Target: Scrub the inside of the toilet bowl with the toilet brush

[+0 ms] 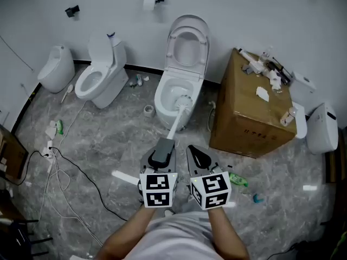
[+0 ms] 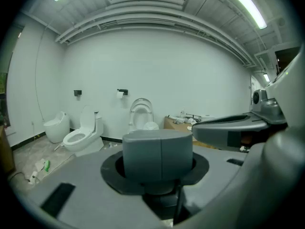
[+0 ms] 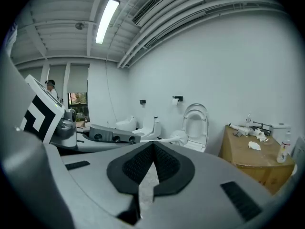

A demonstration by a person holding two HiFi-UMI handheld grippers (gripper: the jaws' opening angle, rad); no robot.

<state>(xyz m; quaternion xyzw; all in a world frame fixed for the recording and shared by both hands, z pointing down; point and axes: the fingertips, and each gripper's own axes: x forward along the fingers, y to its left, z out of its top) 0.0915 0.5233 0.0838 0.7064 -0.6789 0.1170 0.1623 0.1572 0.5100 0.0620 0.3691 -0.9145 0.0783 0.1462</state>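
A white toilet with its lid and seat raised stands straight ahead by the back wall. The white brush head sits in the front part of the bowl opening. Its white shaft slants back to a thick grey handle. My left gripper is shut on that handle. The right gripper hangs just right of it, shut, with nothing between its ribbed pads. In the right gripper view the brush head shows in front of the toilet.
A second toilet and a small rounded one stand at the left. A cardboard box with loose items on top is close to the right of the bowl. Cables, a tape roll and a green bottle lie on the marble floor.
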